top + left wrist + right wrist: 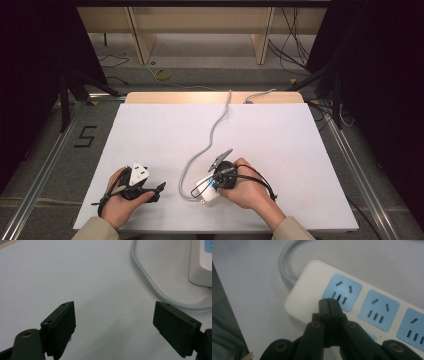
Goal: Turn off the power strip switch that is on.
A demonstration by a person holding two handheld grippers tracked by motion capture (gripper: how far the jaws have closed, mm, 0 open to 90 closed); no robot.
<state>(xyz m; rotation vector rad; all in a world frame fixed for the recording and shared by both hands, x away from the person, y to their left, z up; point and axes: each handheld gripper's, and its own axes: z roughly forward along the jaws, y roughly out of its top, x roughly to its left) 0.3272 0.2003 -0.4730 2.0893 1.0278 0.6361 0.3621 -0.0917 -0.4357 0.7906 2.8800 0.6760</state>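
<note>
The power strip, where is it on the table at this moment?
In the high view, the power strip lies near the table's front edge, slightly right of centre, under the right gripper. Its grey cable runs away toward the far edge.

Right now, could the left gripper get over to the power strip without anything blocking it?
Probably yes. The left gripper is open, with bare white table between it and the power strip. Just the strip's grey cable curves across the way.

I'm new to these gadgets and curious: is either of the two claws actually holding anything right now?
No. The left gripper is wide open over bare table. The right gripper has its jaws pressed together over the white power strip, nothing between them.
</note>
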